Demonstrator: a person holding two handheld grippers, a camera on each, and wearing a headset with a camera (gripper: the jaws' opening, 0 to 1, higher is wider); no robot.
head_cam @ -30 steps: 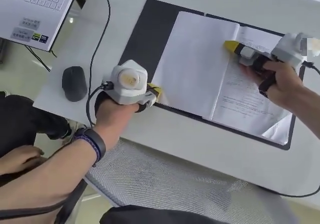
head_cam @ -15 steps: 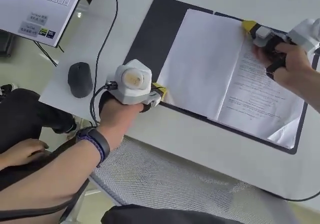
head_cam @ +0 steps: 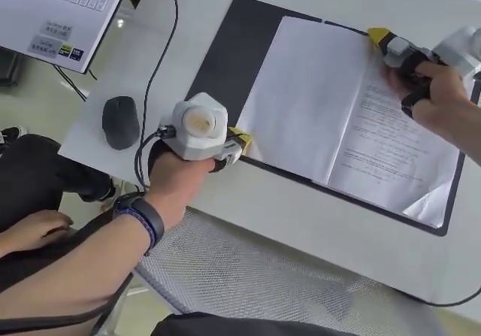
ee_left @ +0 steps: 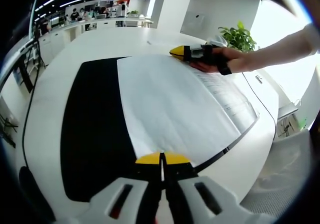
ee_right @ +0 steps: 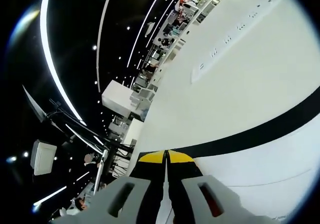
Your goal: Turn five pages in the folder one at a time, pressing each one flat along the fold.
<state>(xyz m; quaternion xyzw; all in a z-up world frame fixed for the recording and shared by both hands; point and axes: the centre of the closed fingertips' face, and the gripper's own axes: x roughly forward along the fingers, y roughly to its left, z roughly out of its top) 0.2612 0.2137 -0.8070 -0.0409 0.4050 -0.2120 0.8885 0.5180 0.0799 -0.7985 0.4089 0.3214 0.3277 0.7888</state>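
- The right gripper (head_cam: 378, 37) has travelled up the fold (head_cam: 347, 107) over the past second, from about halfway along it to its far end. Its yellow-tipped jaws are closed together, with nothing caught between them.
- In the right gripper view, those closed tips (ee_right: 166, 156) sit on white paper just short of the folder's dark far edge.
- The left gripper (head_cam: 239, 137) has stayed put, its jaws pressed together and resting at the near left corner of the blank white page (head_cam: 301, 95). No paper visibly sits between them.
- The flat black folder (head_cam: 225, 58) lies open on the white table (head_cam: 316, 223). The blank sheet lies flat on its left half and a printed page (head_cam: 391, 140) on its right.
- I judge the pressing stroke for this page is about finished, so the next step is probably lifting another printed sheet.
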